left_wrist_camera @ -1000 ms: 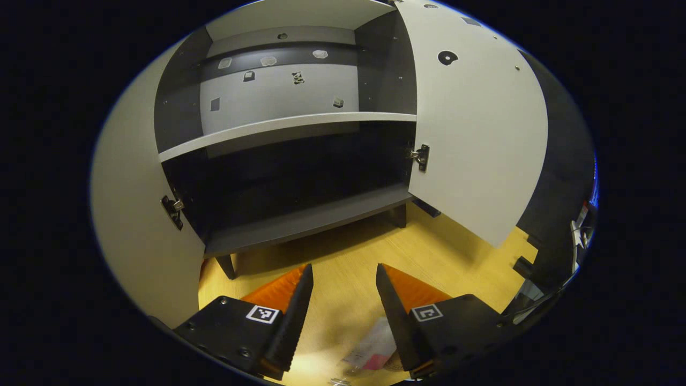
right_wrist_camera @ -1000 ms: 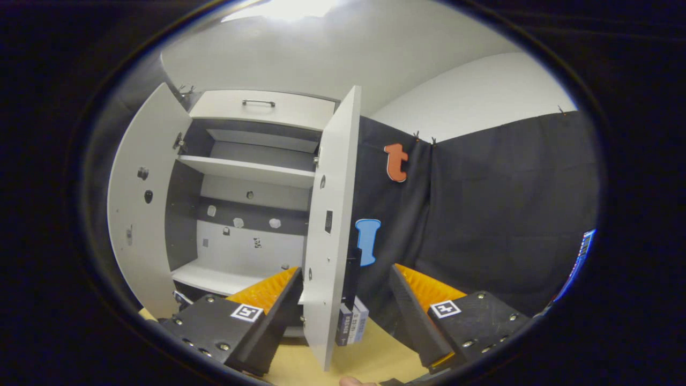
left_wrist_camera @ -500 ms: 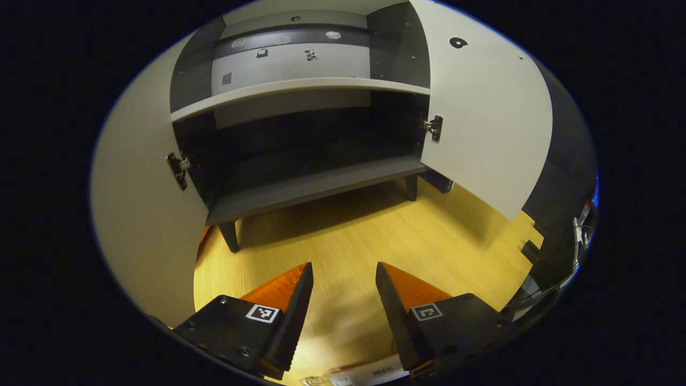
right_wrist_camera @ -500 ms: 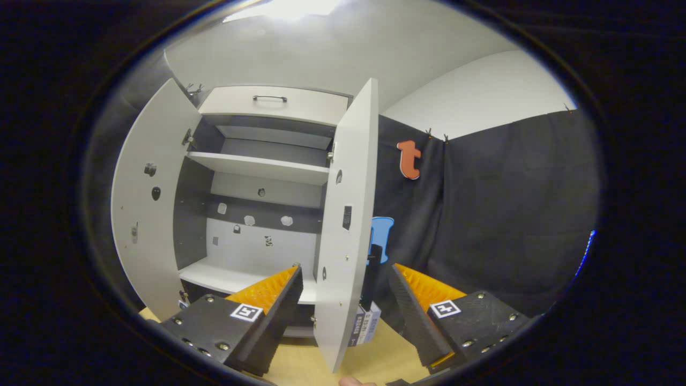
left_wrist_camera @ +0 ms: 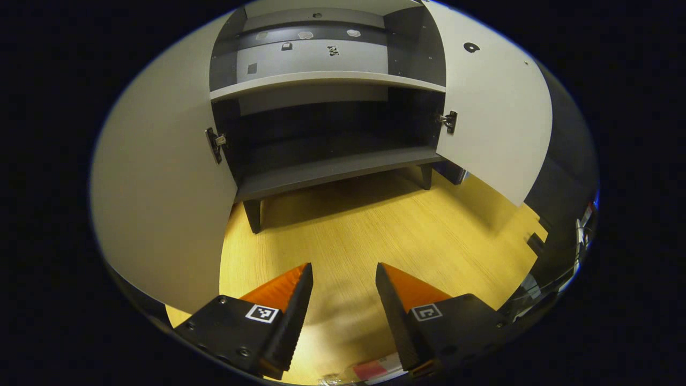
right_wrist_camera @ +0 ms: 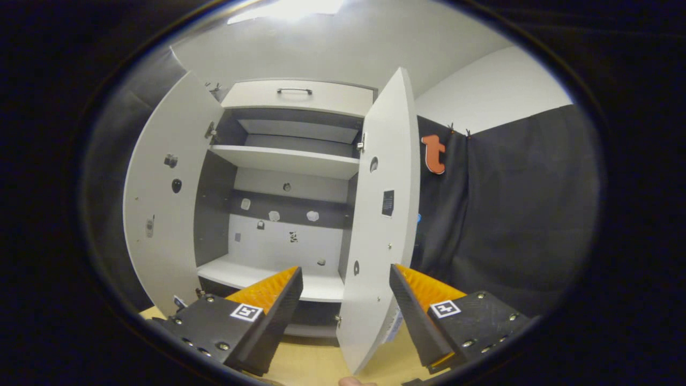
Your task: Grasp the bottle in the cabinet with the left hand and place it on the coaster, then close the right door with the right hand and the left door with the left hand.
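With both tools gaping and empty, the right tool [right_wrist_camera: 345, 300] straddled the right door's [right_wrist_camera: 383, 225] edge and risked jamming it, while the bottle [left_wrist_camera: 370, 371] lay at the left tool's [left_wrist_camera: 340, 300] base, coaster unidentifiable.

Clearance check, cabinet front.
I see open floor [left_wrist_camera: 375, 225] before the cabinet [left_wrist_camera: 327, 171]; right door [right_wrist_camera: 380, 225] stands edge-on between my right gripper's fingers.

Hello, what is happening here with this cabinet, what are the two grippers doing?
A person holds two grippers before a cabinet whose two doors stand open. The right gripper is open, its fingers either side of the right door edge, not pressing it. The left gripper is open and empty above the wooden floor, near the left door.
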Demonstrator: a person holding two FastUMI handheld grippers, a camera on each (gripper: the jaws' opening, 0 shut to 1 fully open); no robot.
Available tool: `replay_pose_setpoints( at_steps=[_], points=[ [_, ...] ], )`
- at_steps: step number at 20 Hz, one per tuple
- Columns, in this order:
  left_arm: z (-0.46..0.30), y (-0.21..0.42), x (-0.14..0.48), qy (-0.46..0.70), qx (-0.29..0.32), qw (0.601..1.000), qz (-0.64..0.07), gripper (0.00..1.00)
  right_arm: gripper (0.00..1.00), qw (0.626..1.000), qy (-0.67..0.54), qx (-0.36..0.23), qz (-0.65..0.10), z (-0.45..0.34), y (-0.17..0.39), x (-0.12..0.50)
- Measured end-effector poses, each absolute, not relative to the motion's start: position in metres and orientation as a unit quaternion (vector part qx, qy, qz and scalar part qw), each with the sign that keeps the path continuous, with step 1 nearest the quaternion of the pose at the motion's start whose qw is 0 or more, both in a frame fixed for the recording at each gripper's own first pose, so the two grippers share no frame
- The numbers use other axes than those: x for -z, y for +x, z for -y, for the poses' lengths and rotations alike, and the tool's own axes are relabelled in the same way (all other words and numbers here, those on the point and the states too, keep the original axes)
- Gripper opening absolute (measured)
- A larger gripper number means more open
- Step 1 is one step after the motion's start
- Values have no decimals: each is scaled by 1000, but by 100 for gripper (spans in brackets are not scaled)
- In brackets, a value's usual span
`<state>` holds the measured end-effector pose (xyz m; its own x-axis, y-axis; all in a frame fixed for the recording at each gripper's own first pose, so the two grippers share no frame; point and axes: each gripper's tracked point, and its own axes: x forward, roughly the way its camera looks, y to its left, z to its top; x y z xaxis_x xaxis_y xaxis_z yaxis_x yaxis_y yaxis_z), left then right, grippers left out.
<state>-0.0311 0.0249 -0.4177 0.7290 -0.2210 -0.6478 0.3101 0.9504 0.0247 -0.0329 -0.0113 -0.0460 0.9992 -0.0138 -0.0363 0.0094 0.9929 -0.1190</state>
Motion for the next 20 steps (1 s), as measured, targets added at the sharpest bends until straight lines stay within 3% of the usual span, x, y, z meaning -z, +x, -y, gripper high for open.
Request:
replay_pose_setpoints(
  at_steps=[8,12,13,14,16,20],
  points=[
    [-11,-107,429,127,296,852,-414,75,98,996,-74,-11,-44,10,-18,61],
    [-5,-153,437,185,391,776,-458,76,94,996,-71,-28,-55,7,-17,71],
    [-6,-162,442,212,411,754,-466,76,98,995,-72,-29,-57,8,-17,73],
    [-8,-172,448,237,428,732,-474,76,94,995,-73,-29,-58,11,-18,76],
    [-11,-191,459,266,457,691,-493,76,98,995,-76,-23,-59,18,-20,77],
    [-10,-197,474,270,475,653,-524,72,98,996,-68,-5,-66,38,-24,80]
  ],
)
